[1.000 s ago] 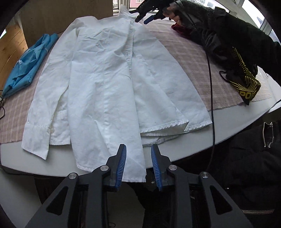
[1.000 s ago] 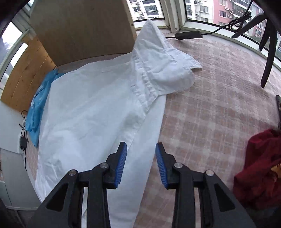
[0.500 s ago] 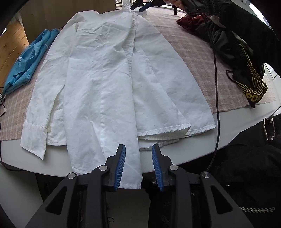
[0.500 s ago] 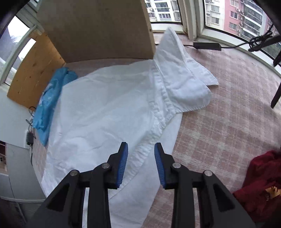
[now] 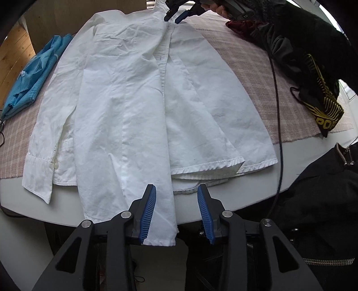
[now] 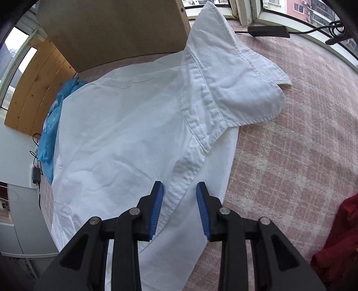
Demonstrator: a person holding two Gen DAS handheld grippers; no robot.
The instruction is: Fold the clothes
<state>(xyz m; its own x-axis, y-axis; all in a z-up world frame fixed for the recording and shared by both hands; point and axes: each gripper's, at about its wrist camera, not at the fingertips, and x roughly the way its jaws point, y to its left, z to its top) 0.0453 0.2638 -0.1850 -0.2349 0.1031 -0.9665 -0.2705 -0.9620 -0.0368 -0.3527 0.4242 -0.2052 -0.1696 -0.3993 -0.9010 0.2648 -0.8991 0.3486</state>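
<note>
- White long-sleeved button-up cotton shirt (image 5: 143,107) lies spread flat, front up, on a pink checked woven tablecloth (image 5: 257,73) that covers most of a round white table (image 5: 223,197); its hem end hangs over the table's bare near edge.
- Left gripper (image 5: 176,211), black with blue ribbed pads, is at the shirt's hem end, jaws released and apart; the overhanging hem corner lies between the pads, against the left one, though whether it touches cannot be told.
- Right gripper (image 6: 180,208), same build, is at the shirt's collar end, jaws spread, straddling the button placket just below the collar (image 6: 235,89); nothing is pinched. In the left wrist view it (image 5: 177,14) shows at the shirt's far end, held by a hand (image 5: 217,6) in a black sleeve.
- Shirt's sleeve with its cuff (image 5: 38,174) lies along the shirt's left side.
- Crumpled light blue garment (image 5: 31,78) lies on the cloth left of the shirt.
- Dark red garment (image 6: 337,241) sits right of the shirt's collar end, well apart from it.
- Black garment with yellow print (image 5: 322,105) lies right of the shirt, near the cloth's edge.
- Thin black cable (image 5: 277,112) runs across the cloth just right of the shirt.
</note>
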